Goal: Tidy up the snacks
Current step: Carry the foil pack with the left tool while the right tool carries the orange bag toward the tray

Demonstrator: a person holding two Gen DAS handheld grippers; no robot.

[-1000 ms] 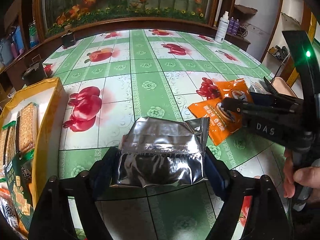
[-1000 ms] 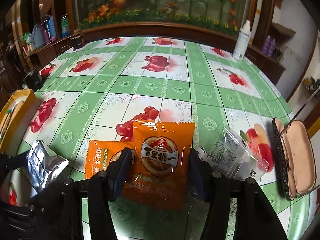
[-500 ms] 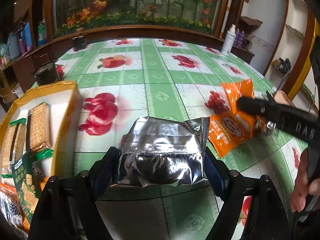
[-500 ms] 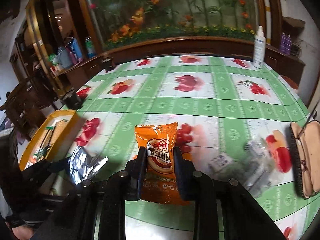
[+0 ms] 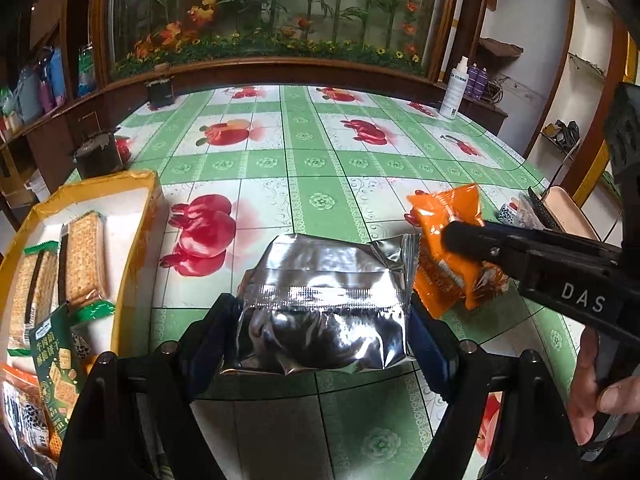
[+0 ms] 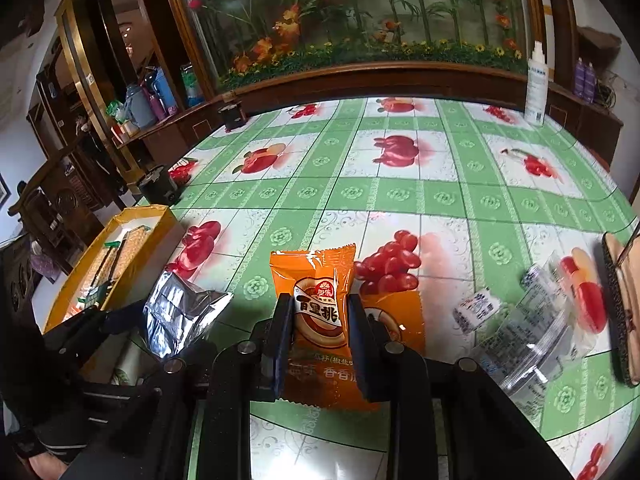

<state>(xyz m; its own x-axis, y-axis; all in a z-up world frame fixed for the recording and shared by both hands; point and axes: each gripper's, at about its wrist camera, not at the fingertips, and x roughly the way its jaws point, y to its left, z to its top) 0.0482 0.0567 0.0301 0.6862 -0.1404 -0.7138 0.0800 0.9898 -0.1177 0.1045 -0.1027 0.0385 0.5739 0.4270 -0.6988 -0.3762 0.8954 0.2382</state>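
Left wrist view: the left tongs (image 5: 320, 320) clamp the silver foil packet (image 5: 320, 292) by its sides above the table (image 5: 320, 200), with the yellow box (image 5: 132, 240) of crackers at near left. The slick foil may slip while being carried to the box.

Right wrist view: the right tongs (image 6: 320, 328) pinch an orange snack packet (image 6: 316, 300), apparently lifted off a second orange packet (image 6: 400, 320). A second ago these tongs stood wider around it.
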